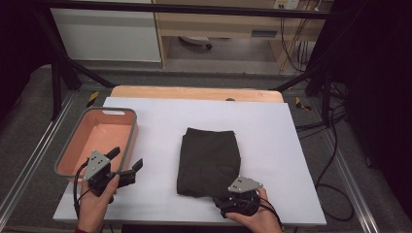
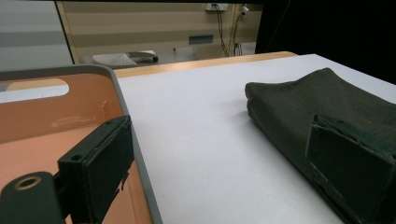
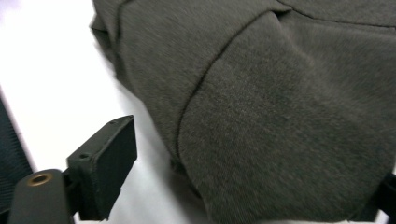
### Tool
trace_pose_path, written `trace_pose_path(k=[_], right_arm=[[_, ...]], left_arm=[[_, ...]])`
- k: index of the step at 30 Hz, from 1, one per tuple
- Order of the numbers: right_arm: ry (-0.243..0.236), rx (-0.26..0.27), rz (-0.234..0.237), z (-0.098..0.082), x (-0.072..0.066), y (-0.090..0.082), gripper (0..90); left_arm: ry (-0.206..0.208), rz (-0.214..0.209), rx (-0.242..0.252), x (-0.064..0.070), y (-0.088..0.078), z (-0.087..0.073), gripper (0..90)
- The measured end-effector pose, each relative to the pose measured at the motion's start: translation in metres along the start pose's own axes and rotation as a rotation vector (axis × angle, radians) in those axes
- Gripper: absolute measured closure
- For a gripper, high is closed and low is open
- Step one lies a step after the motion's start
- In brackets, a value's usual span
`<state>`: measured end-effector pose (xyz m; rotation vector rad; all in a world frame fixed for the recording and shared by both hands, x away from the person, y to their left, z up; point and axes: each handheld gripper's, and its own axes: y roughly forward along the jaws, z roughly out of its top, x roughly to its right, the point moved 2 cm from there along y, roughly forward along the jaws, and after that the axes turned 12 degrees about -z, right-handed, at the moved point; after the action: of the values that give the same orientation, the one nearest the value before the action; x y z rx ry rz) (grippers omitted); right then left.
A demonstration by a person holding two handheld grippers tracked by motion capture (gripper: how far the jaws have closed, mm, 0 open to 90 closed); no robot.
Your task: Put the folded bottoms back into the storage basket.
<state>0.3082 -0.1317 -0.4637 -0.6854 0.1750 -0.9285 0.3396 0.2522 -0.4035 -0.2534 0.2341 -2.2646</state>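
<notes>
Right gripper (image 1: 232,196): jaws spread wide around the folded dark garment's (image 1: 210,160) near edge. Left gripper (image 1: 127,163): wide open, empty.

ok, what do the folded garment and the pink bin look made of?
Folded garment: dark olive-grey woven or brushed fabric, matte; fine fuzzy nap and stitched seams show in the right gripper view. Exact fibre can't be told.
Pink bin: looks like moulded plastic, smooth with a slight sheen, grey rim and a cut-out handle.
</notes>
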Motion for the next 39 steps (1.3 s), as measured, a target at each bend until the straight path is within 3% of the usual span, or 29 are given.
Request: trace_pose_path(k=[6,8,11,14,22,33,34,35,39], right_arm=[[-0.034,-0.002,-0.070,-0.002,-0.001,0.001,32.5],[-0.033,0.004,-0.061,-0.001,0.001,0.001,40.1],[0.011,0.024,-0.026,0.001,0.005,-0.001,55.0],[0.012,0.041,-0.014,0.003,0.006,-0.003,62.8],[0.034,0.044,0.015,0.001,0.007,-0.011,66.2],[0.017,0.031,0.036,-0.004,0.003,-0.020,65.6],[0.017,0.030,0.040,-0.004,0.003,-0.020,65.3],[0.014,0.029,0.041,-0.004,0.003,-0.019,65.2],[0.003,0.025,0.037,-0.004,0.002,-0.018,63.9]], left_arm=[[0.007,0.005,-0.006,0.000,0.001,0.000,8.0],[0.008,0.004,-0.008,0.000,0.001,0.000,8.0],[0.017,0.000,-0.018,0.002,0.003,-0.001,8.1],[0.018,-0.012,-0.020,0.004,0.004,0.000,8.1],[0.024,-0.034,-0.029,0.009,0.007,-0.001,8.1],[0.006,-0.052,-0.060,0.019,0.011,-0.001,7.9],[0.000,-0.058,-0.064,0.021,0.013,-0.001,7.9],[-0.005,-0.093,-0.070,0.026,0.019,-0.002,7.7],[-0.011,-0.108,-0.084,0.033,0.028,-0.002,7.0]])
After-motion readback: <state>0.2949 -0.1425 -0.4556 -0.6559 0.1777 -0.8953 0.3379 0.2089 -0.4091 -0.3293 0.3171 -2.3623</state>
